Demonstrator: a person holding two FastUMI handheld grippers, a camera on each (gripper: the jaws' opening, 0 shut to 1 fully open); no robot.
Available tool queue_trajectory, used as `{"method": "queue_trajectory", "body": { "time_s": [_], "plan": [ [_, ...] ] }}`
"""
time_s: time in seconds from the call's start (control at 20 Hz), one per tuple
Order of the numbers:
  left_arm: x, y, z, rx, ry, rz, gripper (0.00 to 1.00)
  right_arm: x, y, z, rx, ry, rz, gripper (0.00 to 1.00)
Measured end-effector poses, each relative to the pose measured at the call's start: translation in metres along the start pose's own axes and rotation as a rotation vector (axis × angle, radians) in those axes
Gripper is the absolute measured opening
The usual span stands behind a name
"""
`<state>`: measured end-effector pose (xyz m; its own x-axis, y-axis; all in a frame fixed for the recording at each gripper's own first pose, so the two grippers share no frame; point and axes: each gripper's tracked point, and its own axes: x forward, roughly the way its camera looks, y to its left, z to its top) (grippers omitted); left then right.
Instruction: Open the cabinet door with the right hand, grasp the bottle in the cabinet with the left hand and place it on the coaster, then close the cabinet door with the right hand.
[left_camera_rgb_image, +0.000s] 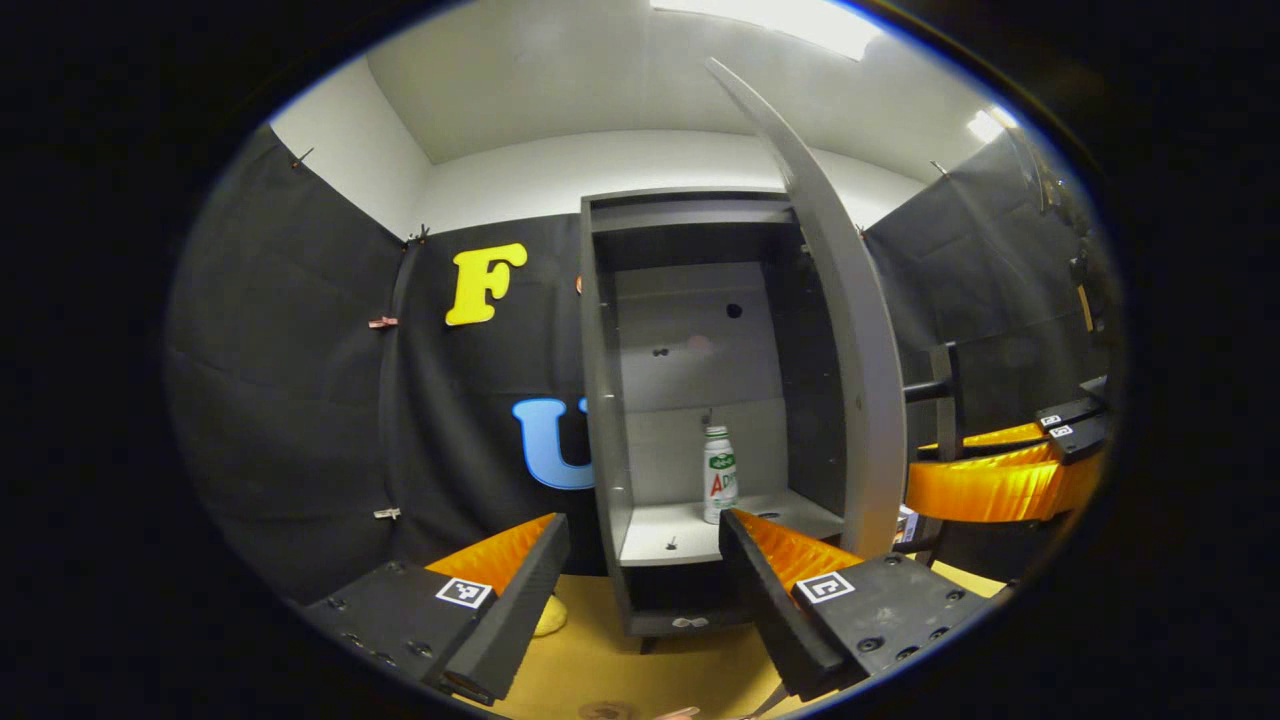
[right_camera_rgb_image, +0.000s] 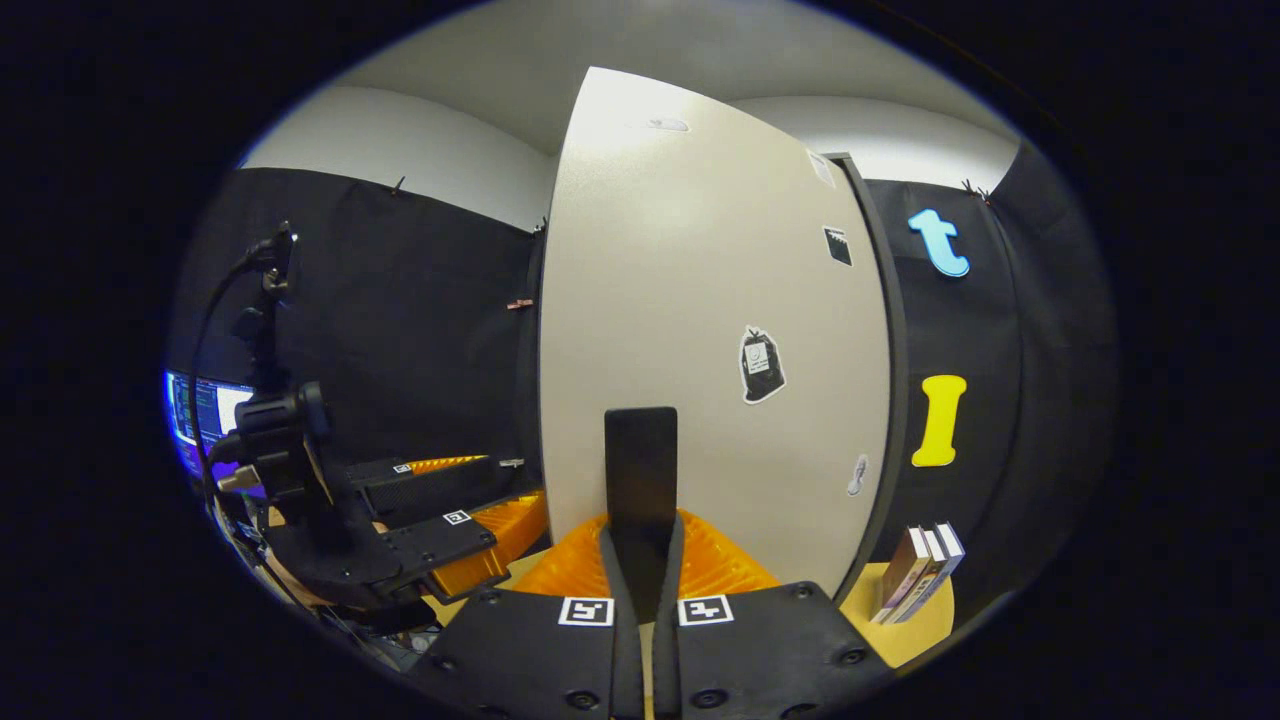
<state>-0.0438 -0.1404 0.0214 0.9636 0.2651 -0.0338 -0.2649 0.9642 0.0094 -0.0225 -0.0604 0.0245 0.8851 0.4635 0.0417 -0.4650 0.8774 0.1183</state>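
The bottle (left_camera_rgb_image: 719, 474) stands upright, cap up, on the lower shelf (left_camera_rgb_image: 690, 528) of the open cabinet (left_camera_rgb_image: 700, 400), near the centre of the left gripper view. The left claw (left_camera_rgb_image: 640, 555) hangs released and wide apart just before that shelf, holding nothing. In the right gripper view, lower centre, the right claw (right_camera_rgb_image: 640, 545) is clenched on the dark handle (right_camera_rgb_image: 640, 470) of the cabinet door (right_camera_rgb_image: 700, 330), seemingly swung wide; books (right_camera_rgb_image: 918, 572) stand at lower right on the counter (right_camera_rgb_image: 915, 625).

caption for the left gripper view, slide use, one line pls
Left gripper, jaws open, faces the bottle standing on the shelf of the open cabinet; door swung wide.
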Motion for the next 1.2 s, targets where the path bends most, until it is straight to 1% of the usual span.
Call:
{"method": "queue_trajectory", "body": {
  "time_s": [0.1,0.35,0.4,0.6,0.65,0.7,0.75,0.8,0.85,0.9,0.95,1.0,1.05,1.2],
  "plan": [
    [0.002,-0.018,-0.002,-0.012,0.008,-0.034,0.98,-0.014,-0.009,0.002,-0.001,-0.003,-0.027,0.08],
    [0.013,-0.044,-0.004,-0.043,0.02,-0.105,0.98,-0.03,-0.031,0.004,-0.027,-0.005,-0.118,0.08],
    [0.015,-0.048,-0.004,-0.044,0.024,-0.12,0.95,-0.033,-0.034,0.003,-0.023,-0.002,-0.134,0.08],
    [0.015,-0.065,0.0,-0.056,0.011,-0.153,0.95,-0.046,-0.057,0.007,-0.059,-0.013,-0.206,0.07],
    [0.014,-0.067,-0.001,-0.056,0.012,-0.16,0.95,-0.049,-0.061,0.007,-0.07,-0.015,-0.227,0.07],
    [0.012,-0.069,-0.001,-0.052,0.013,-0.161,0.98,-0.052,-0.066,0.007,-0.076,-0.013,-0.244,0.07],
    [0.012,-0.07,-0.002,-0.044,0.012,-0.158,0.95,-0.054,-0.069,0.008,-0.079,-0.009,-0.257,0.07],
    [0.011,-0.07,-0.002,-0.031,0.012,-0.152,0.95,-0.055,-0.073,0.009,-0.082,-0.009,-0.269,0.07],
    [0.012,-0.071,-0.002,-0.017,0.009,-0.15,0.95,-0.056,-0.076,0.01,-0.087,-0.01,-0.279,0.11],
    [0.011,-0.072,0.0,-0.006,0.004,-0.151,0.95,-0.058,-0.08,0.011,-0.092,-0.008,-0.288,0.07],
    [0.011,-0.075,-0.001,0.0,-0.001,-0.155,0.95,-0.059,-0.083,0.011,-0.096,-0.007,-0.297,0.07],
    [0.009,-0.077,0.001,0.0,-0.005,-0.16,0.95,-0.06,-0.086,0.011,-0.101,-0.007,-0.306,0.11],
    [0.006,-0.08,0.001,-0.005,-0.009,-0.165,0.98,-0.061,-0.089,0.011,-0.105,-0.008,-0.314,0.07],
    [0.003,-0.082,0.001,-0.029,-0.003,-0.177,0.98,-0.068,-0.101,0.01,-0.118,-0.012,-0.343,0.07]
  ]
}}
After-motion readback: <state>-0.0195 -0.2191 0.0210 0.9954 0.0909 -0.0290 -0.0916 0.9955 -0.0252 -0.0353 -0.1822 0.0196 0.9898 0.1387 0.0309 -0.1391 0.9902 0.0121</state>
